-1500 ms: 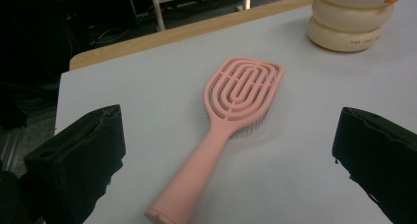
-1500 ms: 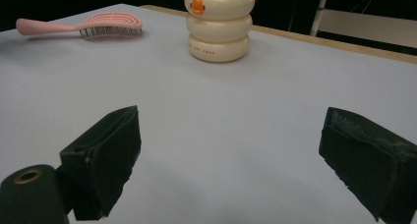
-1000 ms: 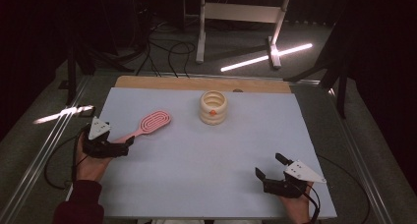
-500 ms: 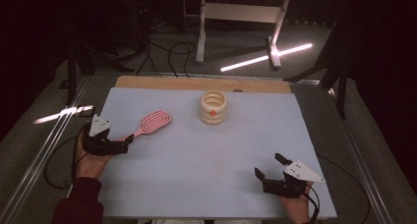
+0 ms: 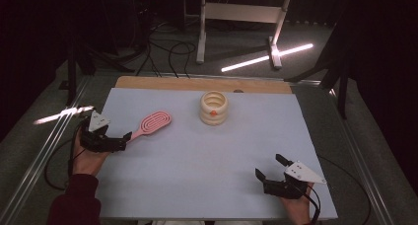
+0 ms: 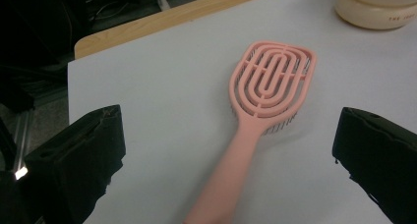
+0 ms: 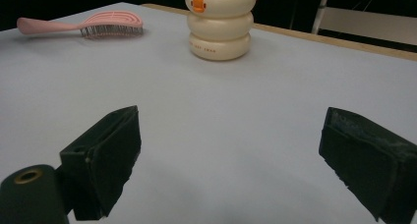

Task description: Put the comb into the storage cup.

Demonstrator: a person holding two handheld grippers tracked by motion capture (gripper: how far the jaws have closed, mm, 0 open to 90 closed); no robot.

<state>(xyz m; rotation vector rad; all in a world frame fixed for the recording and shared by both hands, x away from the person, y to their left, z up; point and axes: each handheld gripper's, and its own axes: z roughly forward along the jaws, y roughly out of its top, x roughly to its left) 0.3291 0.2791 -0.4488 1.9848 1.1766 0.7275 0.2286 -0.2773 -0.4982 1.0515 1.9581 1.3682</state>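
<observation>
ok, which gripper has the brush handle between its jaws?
The left gripper: its open jaws straddle the handle of the pink hairbrush. The right gripper, also open, sits over bare mat near the table's front edge.

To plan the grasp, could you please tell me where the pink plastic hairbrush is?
In the high view the pink plastic hairbrush lies left on the pale mat, its handle pointing into the open left gripper.

Dark room, nearly black walls. Pale blue-grey mat (image 5: 207, 156) over wooden table (image 5: 197, 83), wood showing along the far edge. Grey floor (image 5: 236, 47) behind, with black cables (image 5: 162, 50) lying loose. White metal stand (image 5: 241, 18) at the back. Bright light strips on the floor (image 5: 266, 57) and at left (image 5: 64, 114). Metal rails (image 5: 44, 151) beside the table.
</observation>
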